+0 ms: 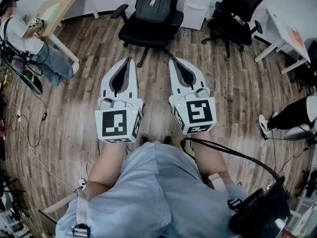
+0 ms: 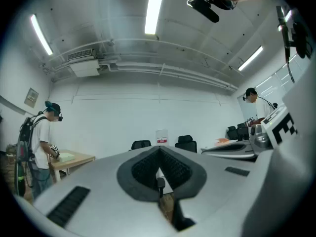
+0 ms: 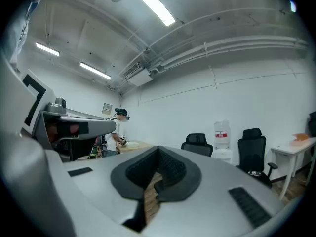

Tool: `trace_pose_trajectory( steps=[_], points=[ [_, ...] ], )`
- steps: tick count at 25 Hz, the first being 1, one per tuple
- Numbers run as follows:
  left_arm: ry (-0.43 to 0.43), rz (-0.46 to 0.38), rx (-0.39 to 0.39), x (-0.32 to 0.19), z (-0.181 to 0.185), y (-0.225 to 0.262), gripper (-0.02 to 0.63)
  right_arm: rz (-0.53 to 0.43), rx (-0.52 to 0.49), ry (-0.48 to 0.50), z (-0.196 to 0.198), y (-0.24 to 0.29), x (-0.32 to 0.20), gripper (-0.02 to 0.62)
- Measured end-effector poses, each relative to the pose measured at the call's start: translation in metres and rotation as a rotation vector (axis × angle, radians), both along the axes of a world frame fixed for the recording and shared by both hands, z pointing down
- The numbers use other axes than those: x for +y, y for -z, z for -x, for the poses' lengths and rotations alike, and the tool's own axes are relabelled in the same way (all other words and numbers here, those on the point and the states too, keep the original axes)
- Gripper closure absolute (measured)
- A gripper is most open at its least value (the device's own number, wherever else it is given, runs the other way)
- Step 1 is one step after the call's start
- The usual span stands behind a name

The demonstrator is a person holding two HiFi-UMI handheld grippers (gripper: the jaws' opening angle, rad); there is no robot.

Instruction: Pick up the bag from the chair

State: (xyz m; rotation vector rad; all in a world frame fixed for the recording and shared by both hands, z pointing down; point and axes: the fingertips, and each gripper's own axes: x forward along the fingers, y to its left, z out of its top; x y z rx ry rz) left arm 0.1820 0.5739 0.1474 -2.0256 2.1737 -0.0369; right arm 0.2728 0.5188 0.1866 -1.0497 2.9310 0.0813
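A dark grey backpack (image 1: pixel 153 3) sits upright on the seat of a black office chair (image 1: pixel 146 32) at the top middle of the head view. My left gripper (image 1: pixel 130 60) and right gripper (image 1: pixel 173 60) are held side by side and level, pointing at that chair, a good stretch of floor short of it. Both have their jaws closed together with nothing between them. In the left gripper view the left gripper (image 2: pixel 159 151) shows its dark pads meeting, and the right gripper (image 3: pixel 158 154) looks the same in the right gripper view. The bag cannot be made out in either gripper view.
A second black chair (image 1: pixel 237 14) and a white water dispenser (image 1: pixel 198 4) stand to the right of the bag's chair. A wooden table (image 1: pixel 59 8) with a person (image 1: pixel 22 36) is at the left, a white desk (image 1: pixel 287 33) at the right. Cables (image 1: pixel 29 128) trail on the wooden floor.
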Motion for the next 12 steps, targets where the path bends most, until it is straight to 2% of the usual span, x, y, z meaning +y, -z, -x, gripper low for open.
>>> trace_pose_trajectory(
  steps=[8,12],
  points=[
    [0.016,0.008,-0.006,0.0,-0.012,-0.007,0.604,0.0,-0.008,0.006,-0.013,-0.005,-0.003,0.595],
    [0.038,0.012,0.002,-0.003,-0.021,-0.013,0.604,0.025,-0.033,0.039,-0.022,-0.008,-0.008,0.595]
  ],
)
